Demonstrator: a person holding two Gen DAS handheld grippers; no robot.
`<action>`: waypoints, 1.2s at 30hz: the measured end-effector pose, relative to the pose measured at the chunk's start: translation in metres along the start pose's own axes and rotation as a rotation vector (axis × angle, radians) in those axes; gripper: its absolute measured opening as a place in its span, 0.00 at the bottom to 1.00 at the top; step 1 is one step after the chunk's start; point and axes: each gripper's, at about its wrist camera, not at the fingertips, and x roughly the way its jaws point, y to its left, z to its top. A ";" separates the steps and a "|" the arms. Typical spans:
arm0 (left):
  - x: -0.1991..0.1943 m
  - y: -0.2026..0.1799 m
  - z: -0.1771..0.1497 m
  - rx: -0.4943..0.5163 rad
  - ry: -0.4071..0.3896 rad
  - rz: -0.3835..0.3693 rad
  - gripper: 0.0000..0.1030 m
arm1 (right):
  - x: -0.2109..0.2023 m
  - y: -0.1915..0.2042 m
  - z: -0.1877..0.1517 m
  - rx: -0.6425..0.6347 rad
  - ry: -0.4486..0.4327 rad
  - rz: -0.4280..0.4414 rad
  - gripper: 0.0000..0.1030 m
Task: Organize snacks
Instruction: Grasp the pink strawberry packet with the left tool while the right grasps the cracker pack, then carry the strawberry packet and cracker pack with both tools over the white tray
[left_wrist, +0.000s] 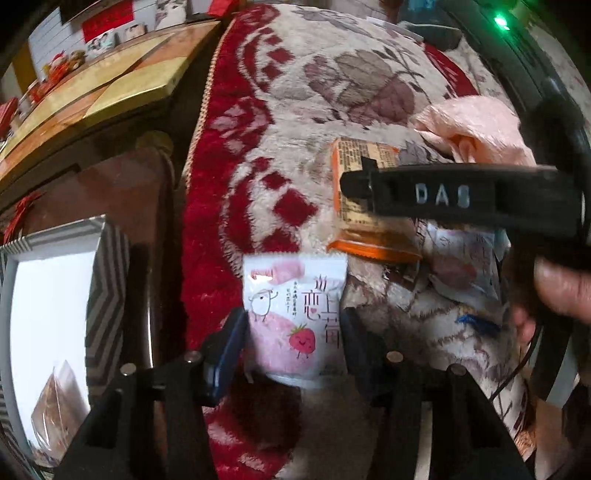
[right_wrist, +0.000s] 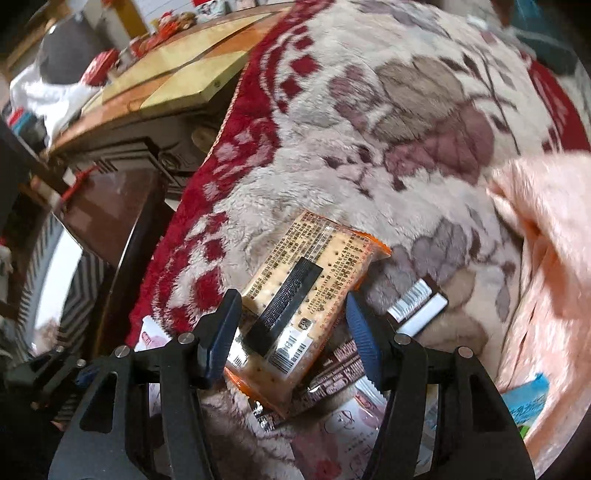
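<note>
Looking through the left wrist camera first, we've got the left gripper clamped on a pink strawberry snack packet. Both blue pads sit against its side edges, jaws about halfway in, and the packet stands up off the plush blanket. The striped box with the white inside sits off to the left, past the blanket edge, with what looks like one wrapped snack already in it. We reckon that's where the packet goes. Tip: we keep the squeeze as is, since the wrapper is puffy and slick, and lift clear of the blanket edge before swinging left. The right gripper's finger crosses this view over the orange cracker pack, with a pink plastic bag behind it.

Over to the right wrist camera: the right gripper hangs over the cracker pack, jaws roughly half open and straddling it. The pads don't look like they're pressing yet, so nothing's held. The pack lies at a slant across the gap, resting on a dark wrapper and more packets underneath. For a clean grab we'd twist the wrist so the pads meet the long sides squarely, drop lower, then close. Otherwise we risk pinching a corner or dragging the dark wrapper along. The picture's a bit blurry, so exact contact is hard to call.
</note>
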 end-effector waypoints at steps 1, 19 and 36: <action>0.002 0.000 0.001 -0.002 0.001 0.004 0.54 | 0.002 0.001 -0.001 0.004 -0.004 -0.005 0.59; -0.018 0.005 -0.006 -0.106 -0.056 0.027 0.53 | -0.031 -0.015 -0.036 -0.047 -0.106 0.050 0.52; -0.082 -0.017 -0.064 -0.124 -0.164 0.099 0.53 | -0.115 0.002 -0.126 -0.061 -0.173 0.219 0.52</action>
